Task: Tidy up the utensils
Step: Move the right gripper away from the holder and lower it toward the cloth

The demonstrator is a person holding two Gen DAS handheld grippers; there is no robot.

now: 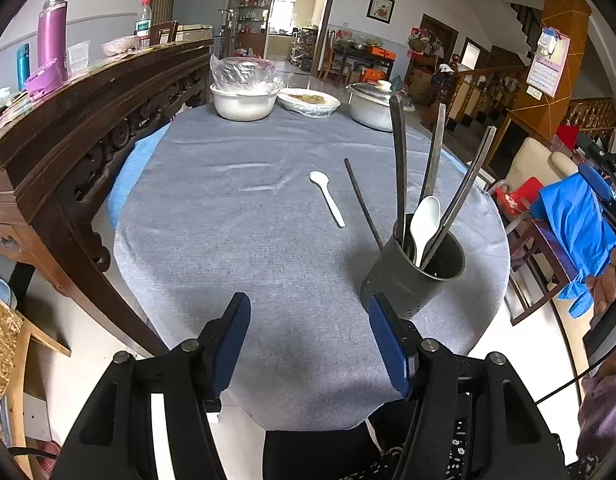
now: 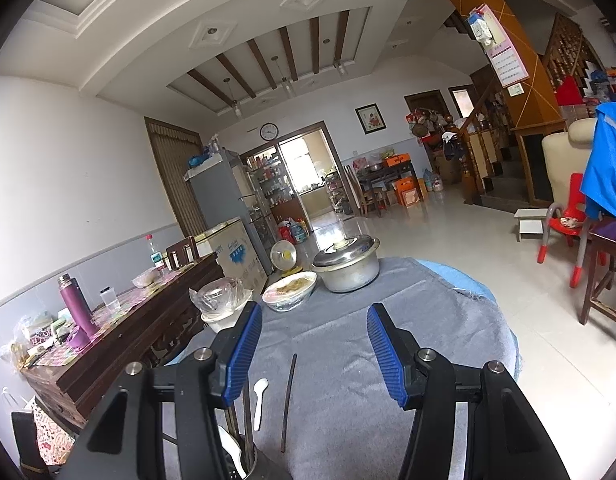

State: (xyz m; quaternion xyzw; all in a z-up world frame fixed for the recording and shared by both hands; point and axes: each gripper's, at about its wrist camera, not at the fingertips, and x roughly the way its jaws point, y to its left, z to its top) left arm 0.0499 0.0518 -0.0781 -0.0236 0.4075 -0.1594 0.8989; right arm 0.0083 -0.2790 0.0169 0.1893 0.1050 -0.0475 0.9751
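A round bench point(image 1: 228, 240) covered with a grey cloth is seen in both wrist views. In the left wrist view, the left gripper point(image 1: 310, 344) is held at the bottom centre of the frame; its blue-padded fingers point(image 1: 232, 344) are spread apart and nothing is held between them. A dark grey cylindrical utensil holder point(image 1: 412, 276) is seen at the lower right of that frame, just beside the right-hand finger. A white plastic spoon point(image 1: 424, 220) and several long dark utensils point(image 1: 400, 168) are stood upright in it. A second white plastic spoon point(image 1: 327, 197) and 1 dark chopstick point(image 1: 363, 204) are laid flat on the cloth at the centre of the frame, near each other but apart.

In the right wrist view, the right gripper point(image 2: 314, 352) is seen at the bottom centre, its fingers point(image 2: 244, 352) likewise parted and empty. At the far edge of the bench, a white bowl point(image 1: 244, 102), a covered dish point(image 1: 308, 102) and a lidded metal pot point(image 1: 372, 106) are set.
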